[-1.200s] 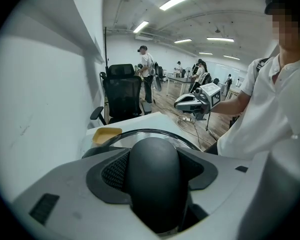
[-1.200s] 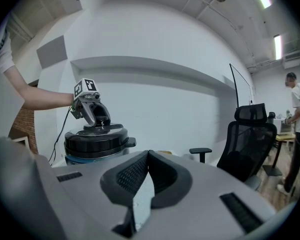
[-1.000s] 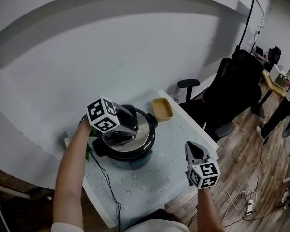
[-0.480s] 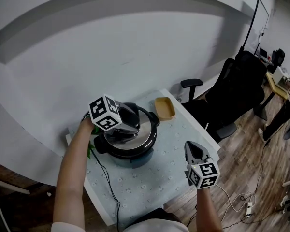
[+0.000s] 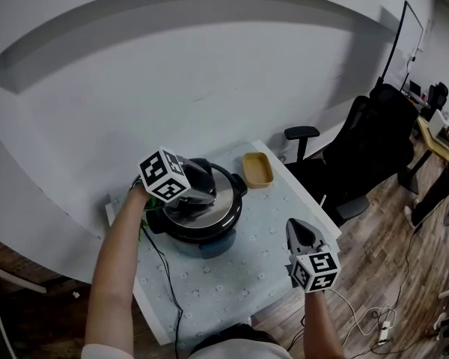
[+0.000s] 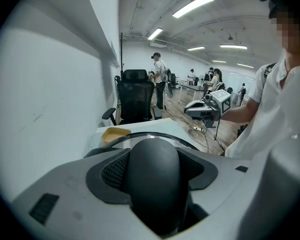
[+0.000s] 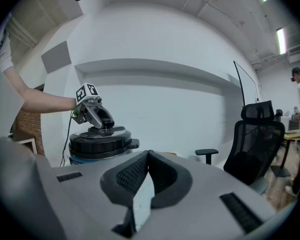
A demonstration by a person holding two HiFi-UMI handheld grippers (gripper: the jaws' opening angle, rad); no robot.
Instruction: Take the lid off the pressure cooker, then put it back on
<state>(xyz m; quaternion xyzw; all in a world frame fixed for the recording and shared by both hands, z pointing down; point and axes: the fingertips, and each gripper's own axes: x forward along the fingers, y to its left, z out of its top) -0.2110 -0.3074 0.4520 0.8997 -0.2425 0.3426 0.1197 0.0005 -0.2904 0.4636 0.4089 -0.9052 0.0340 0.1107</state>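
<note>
A black pressure cooker (image 5: 202, 230) stands on the table's far left part, with its shiny lid (image 5: 223, 200) seated on the pot. My left gripper (image 5: 197, 194) reaches down onto the lid from the left. Its jaws are closed on the lid's rounded black handle (image 6: 152, 176), with a pad pressed on each side. The right gripper view shows the cooker (image 7: 97, 144) with the left gripper (image 7: 102, 123) on top of it. My right gripper (image 5: 299, 234) hovers over the table's near right corner, away from the cooker. Its pads (image 7: 148, 156) meet at the tip with nothing between them.
A yellow dish (image 5: 257, 169) lies on the pale table (image 5: 239, 275) beyond the cooker. A power cord (image 5: 165, 275) runs from the cooker toward the near edge. A black office chair (image 5: 367, 148) stands to the right of the table, and the wall is close behind.
The left gripper has tilted slightly on the handle. The lid stays on the pot and the right gripper has not moved.
</note>
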